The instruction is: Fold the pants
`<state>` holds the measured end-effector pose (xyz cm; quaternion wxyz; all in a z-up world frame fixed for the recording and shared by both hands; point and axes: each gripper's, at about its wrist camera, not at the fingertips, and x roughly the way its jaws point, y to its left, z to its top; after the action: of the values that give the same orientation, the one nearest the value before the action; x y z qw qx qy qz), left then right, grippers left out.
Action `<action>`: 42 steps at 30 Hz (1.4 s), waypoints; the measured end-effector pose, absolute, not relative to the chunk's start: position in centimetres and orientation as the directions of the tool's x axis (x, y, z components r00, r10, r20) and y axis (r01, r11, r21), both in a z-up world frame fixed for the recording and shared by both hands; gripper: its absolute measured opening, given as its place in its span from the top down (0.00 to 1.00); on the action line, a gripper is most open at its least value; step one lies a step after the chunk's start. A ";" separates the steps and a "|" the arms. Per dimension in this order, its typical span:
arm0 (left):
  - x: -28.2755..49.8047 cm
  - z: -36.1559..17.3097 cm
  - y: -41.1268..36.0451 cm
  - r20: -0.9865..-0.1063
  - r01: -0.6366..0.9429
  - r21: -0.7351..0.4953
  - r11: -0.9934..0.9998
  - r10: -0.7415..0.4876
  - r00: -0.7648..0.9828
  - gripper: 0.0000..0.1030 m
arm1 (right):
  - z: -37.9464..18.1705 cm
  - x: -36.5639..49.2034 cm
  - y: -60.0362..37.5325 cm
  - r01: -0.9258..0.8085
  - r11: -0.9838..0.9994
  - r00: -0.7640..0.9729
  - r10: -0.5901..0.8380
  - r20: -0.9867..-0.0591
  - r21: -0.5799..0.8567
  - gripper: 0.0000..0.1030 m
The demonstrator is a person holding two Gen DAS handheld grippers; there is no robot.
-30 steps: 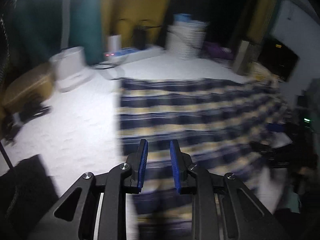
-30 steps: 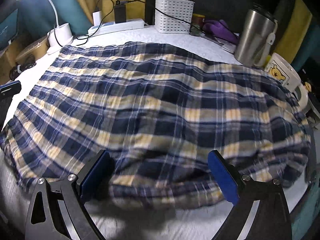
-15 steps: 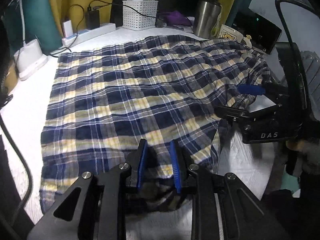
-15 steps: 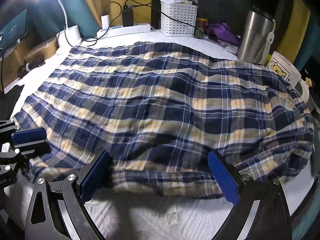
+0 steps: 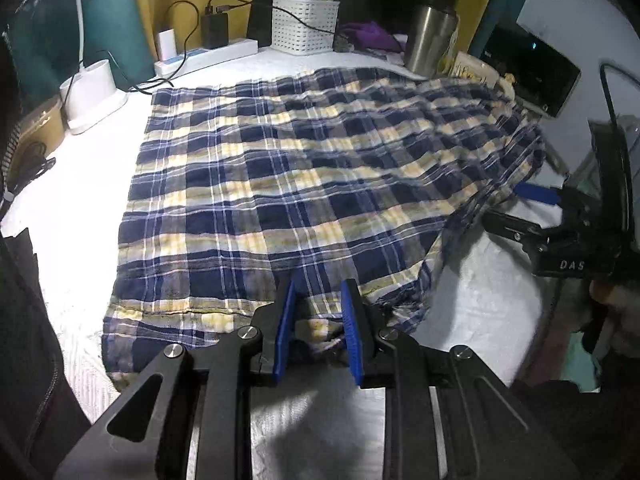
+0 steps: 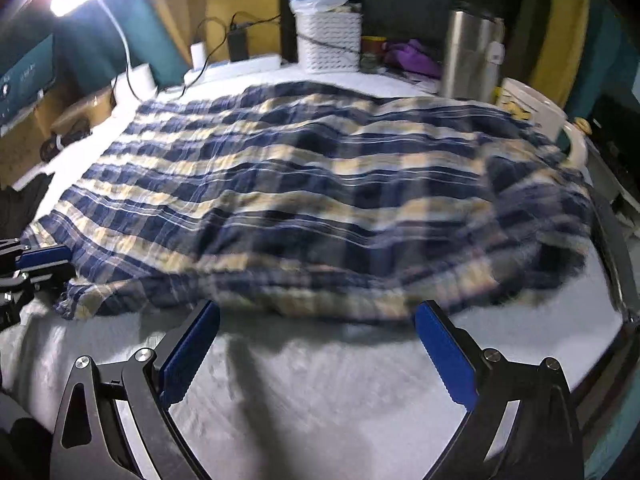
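**Plaid pants spread flat, near edge pinched by the left gripper**

The plaid pants (image 5: 288,184), navy and pale yellow, lie spread over most of a white-covered desk (image 5: 80,208). Their far edge runs close to the clutter at the back; their near edge sits just short of the desk's front.

The left gripper (image 5: 319,320) is at the near edge of the cloth, jaws narrowed, with a bunched bit of fabric gathered between the blue pads. The pads appear to press on it, though the fold is dark and the contact hard to read for certain.

The right gripper (image 6: 316,344) hangs over bare desk just in front of the pants, jaws wide apart and empty. Its view is smeared with motion blur. From the left wrist view it shows at the right side, one blue pad just beside the cloth's raised right corner.

Along the back stand a white basket (image 5: 304,26), a steel tumbler (image 5: 430,40), a power strip (image 5: 208,56) and a white lamp base (image 5: 92,92).
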<state>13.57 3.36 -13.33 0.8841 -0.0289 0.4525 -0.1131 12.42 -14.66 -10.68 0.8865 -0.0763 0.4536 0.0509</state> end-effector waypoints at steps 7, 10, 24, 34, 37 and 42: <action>15.5 -10.9 0.9 -0.749 0.219 -0.164 0.962 -0.265 0.607 0.78 | -8.6 12.3 -18.2 -0.082 0.993 0.638 -0.012 -0.770 -0.084 0.04; 17.2 -10.9 -1.0 -0.754 0.239 -0.165 0.957 -0.279 0.595 0.78 | -8.2 12.5 -20.1 -0.045 0.997 0.653 -0.012 -0.757 -0.056 0.05; 24.0 -12.1 -7.1 -0.786 0.252 -0.170 0.953 -0.285 0.548 0.78 | -7.0 16.2 -28.4 0.128 0.989 0.702 -0.145 -0.698 -0.076 0.09; 26.5 -14.1 -9.3 -0.829 0.261 -0.082 0.962 -0.211 0.518 0.78 | -10.0 16.1 -30.9 0.121 0.985 0.642 -0.175 -0.747 -0.126 0.09; 26.4 -14.0 -9.2 -0.837 0.266 -0.078 0.961 -0.208 0.506 0.78 | -10.0 15.4 -30.7 0.127 0.985 0.645 -0.174 -0.744 -0.120 0.09; 25.3 -13.4 -8.1 -0.832 0.275 -0.100 0.956 -0.232 0.504 0.78 | -9.7 14.1 -31.0 0.139 0.984 0.644 -0.173 -0.745 -0.109 0.09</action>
<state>25.34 -8.13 -13.45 0.8668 0.0226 0.4762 -0.1464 14.06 -30.97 -9.73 0.9065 -0.0209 0.4128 -0.0860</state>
